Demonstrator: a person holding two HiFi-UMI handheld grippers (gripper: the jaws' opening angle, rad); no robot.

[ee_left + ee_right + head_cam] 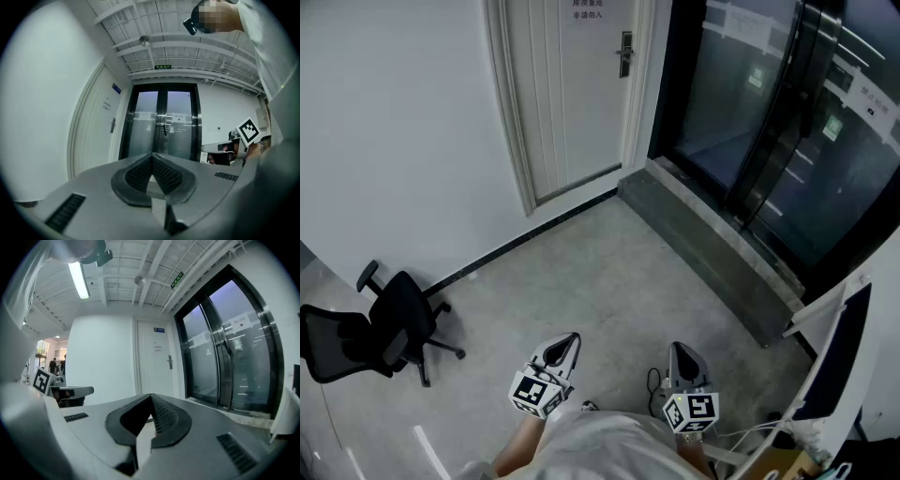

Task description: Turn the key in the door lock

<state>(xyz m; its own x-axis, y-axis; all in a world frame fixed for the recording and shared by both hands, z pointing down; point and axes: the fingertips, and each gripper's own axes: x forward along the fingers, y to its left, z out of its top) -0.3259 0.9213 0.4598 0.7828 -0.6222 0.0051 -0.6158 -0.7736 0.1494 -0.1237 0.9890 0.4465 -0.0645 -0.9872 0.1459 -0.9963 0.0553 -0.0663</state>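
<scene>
White door (567, 103), slim dark metal lock (625, 53) near its right edge

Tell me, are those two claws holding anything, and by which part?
Nothing is held. The left gripper and right gripper both have their jaws closed together and empty, well short of the lock on the white door.

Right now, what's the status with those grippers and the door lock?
Left gripper shut, empty; right gripper shut, empty; both held low. Door lock far ahead, untouched; key too small to tell. Office chair off left, by the wall.
</scene>
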